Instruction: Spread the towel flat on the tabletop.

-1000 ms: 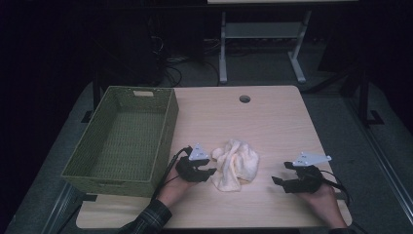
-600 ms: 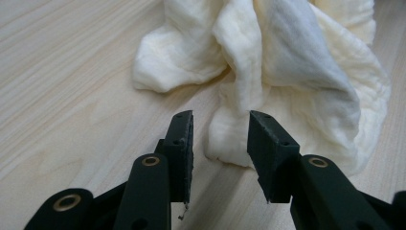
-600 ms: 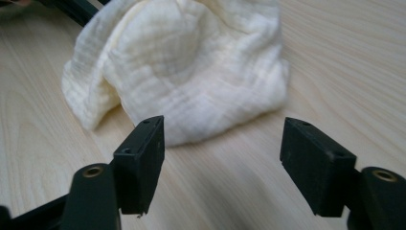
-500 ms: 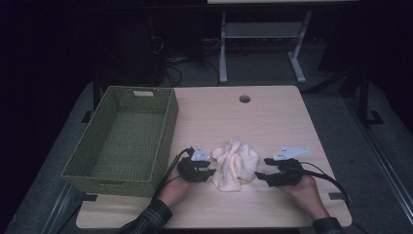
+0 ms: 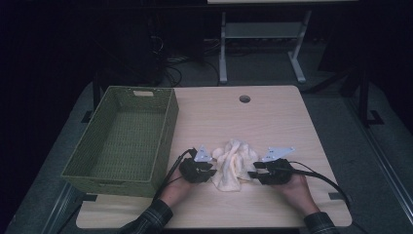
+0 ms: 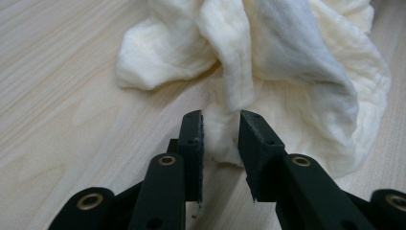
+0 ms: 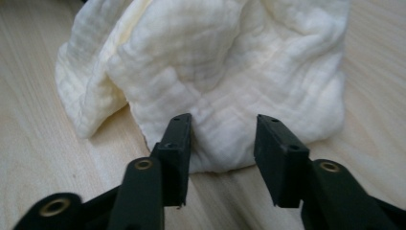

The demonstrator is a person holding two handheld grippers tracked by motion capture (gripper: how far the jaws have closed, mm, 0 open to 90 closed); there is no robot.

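A crumpled cream cloth (image 5: 234, 165) lies on the wooden table (image 5: 253, 122) near its front edge. My left gripper (image 5: 213, 171) rests at the cloth's left side. In the left gripper view its jaws (image 6: 220, 129) have just been closing. A narrow gap is left, with a hanging fold of the cloth (image 6: 287, 72) at their tips, not visibly pinched. My right gripper (image 5: 252, 174) is at the cloth's right side. Its jaws (image 7: 222, 132) have also been closing. They stand wider, either side of the cloth's (image 7: 215, 62) lower edge, with the pads not pressing on it.
A green woven basket (image 5: 168, 126) stands empty on the table's left side, close to my left hand. A round cable hole (image 5: 244, 99) sits near the table's far edge. Beyond the table are a dark floor and a metal frame's legs (image 5: 223, 58).
My right gripper has slid left across the table up to the cloth's right edge. Both pairs of jaws have narrowed. The left hand has stayed where it was.
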